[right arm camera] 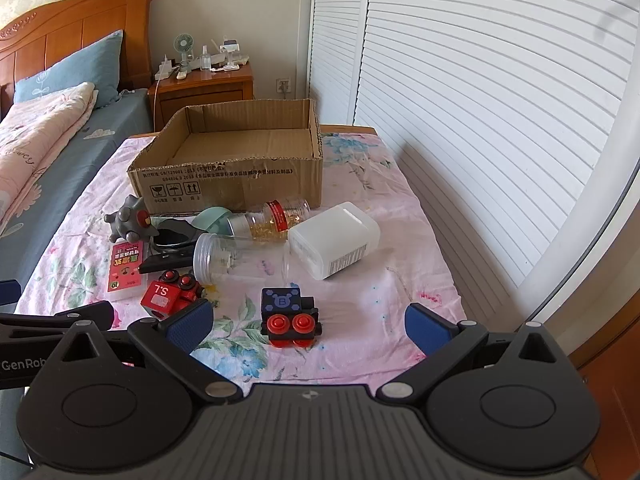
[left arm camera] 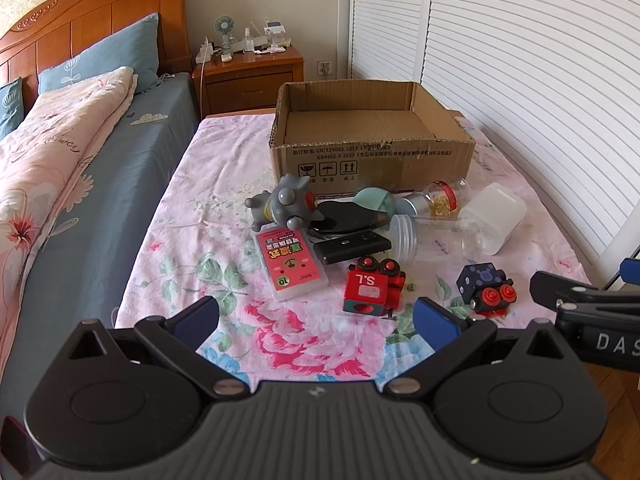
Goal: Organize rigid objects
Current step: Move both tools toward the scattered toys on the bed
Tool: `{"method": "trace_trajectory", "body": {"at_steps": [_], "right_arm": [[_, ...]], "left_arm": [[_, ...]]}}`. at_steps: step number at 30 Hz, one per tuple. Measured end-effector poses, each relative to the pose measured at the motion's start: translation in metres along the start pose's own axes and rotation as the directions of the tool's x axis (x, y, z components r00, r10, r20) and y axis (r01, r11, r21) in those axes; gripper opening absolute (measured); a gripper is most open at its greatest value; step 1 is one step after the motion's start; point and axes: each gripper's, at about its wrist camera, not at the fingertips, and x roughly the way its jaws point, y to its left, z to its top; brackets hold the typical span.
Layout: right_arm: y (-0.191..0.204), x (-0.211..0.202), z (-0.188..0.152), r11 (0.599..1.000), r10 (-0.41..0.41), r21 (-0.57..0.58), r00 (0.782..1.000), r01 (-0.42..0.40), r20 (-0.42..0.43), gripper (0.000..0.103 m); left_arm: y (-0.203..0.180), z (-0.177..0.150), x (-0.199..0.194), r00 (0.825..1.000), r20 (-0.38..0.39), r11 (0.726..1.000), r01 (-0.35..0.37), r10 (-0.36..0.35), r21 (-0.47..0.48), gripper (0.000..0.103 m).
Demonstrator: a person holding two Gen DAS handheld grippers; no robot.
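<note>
An open cardboard box (left arm camera: 372, 160) (right arm camera: 228, 184) stands at the back of the floral table. In front of it lie a grey toy (left arm camera: 284, 202) (right arm camera: 130, 218), a pink card pack (left arm camera: 290, 264) (right arm camera: 125, 270), a black remote (left arm camera: 352, 246), a red toy train (left arm camera: 372, 286) (right arm camera: 170, 294), a dark blue toy train (left arm camera: 486, 284) (right arm camera: 289, 312), a clear jar (right arm camera: 236, 256), a capsule bottle (left arm camera: 438, 196) (right arm camera: 276, 216) and a white container (left arm camera: 496, 216) (right arm camera: 334, 240). My left gripper (left arm camera: 316, 322) is open, below the red train. My right gripper (right arm camera: 308, 324) is open, around the near side of the blue train.
A bed (left arm camera: 60, 152) with a pink quilt runs along the left. A wooden nightstand (left arm camera: 248, 76) with small items stands behind. White louvred doors (right arm camera: 480, 100) line the right side. The right gripper's body (left arm camera: 588, 304) shows at the right edge of the left wrist view.
</note>
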Motion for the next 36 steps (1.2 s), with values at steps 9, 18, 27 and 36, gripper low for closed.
{"method": "trace_trajectory", "body": {"at_steps": [9,18,27,36], "right_arm": [[0.0010,-0.0010,0.0003,1.000,-0.002,0.001,1.000,0.002,0.004,0.103],[0.0009,-0.0013,0.0004,1.000,-0.004,-0.002,1.000,0.004,0.009,0.103],[0.0020,-0.0044,0.0040,1.000,-0.011,-0.015,0.999,0.011,0.033,0.103],[0.0039,-0.0015,0.0058,1.000,0.002,-0.028,0.999,-0.001,0.047,0.103]], "left_arm": [[0.0012,0.0001,-0.0009,1.000,0.005,1.000,-0.001,0.001,0.000,0.102],[0.0001,0.0012,-0.0021,1.000,0.012,1.000,-0.005,0.005,0.013,0.102],[-0.0014,0.0048,-0.0020,1.000,0.027,0.999,0.002,-0.003,0.039,0.102],[0.0027,0.0063,0.0059,0.999,0.020,0.999,0.031,-0.032,0.040,0.102]]}}
